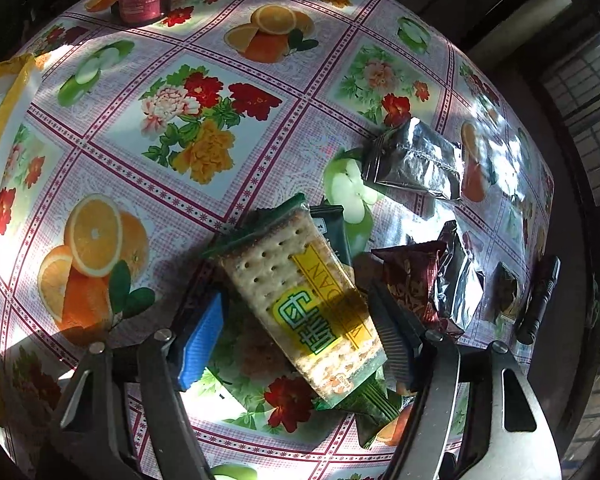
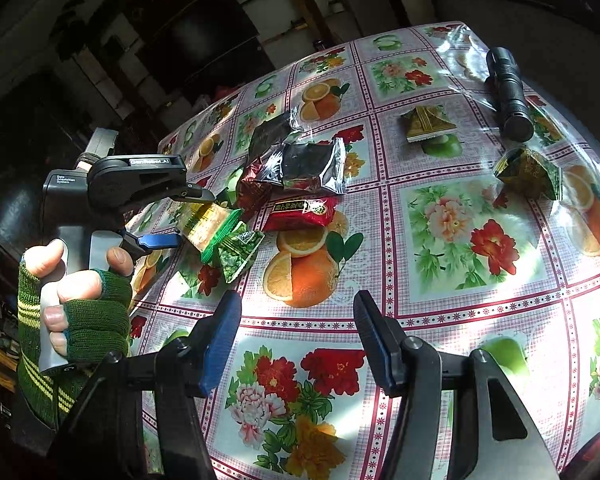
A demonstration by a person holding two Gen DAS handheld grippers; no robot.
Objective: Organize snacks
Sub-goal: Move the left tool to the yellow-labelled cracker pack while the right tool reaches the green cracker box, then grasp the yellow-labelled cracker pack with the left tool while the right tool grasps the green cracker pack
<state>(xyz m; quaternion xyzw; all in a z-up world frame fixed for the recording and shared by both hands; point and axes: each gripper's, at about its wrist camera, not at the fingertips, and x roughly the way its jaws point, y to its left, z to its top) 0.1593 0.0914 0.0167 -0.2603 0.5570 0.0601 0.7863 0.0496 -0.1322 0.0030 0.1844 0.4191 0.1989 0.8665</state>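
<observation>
Cracker packet (image 1: 300, 300) between left gripper (image 1: 300, 340) pads, jaws spread, not pinching it; lies on snack pile mid-table. Right gripper (image 2: 296, 340) spread, empty, above bare cloth. Silver pouches (image 2: 312, 166), red packet (image 2: 300, 212) crowd behind; flashlight (image 2: 508, 92) near far edge. Fruit-print tablecloth (image 2: 460, 240), dim room beyond.

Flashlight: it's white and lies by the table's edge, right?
Not quite. The flashlight is black, not white. It does lie by the edge of the table, as the right wrist view shows.
</observation>
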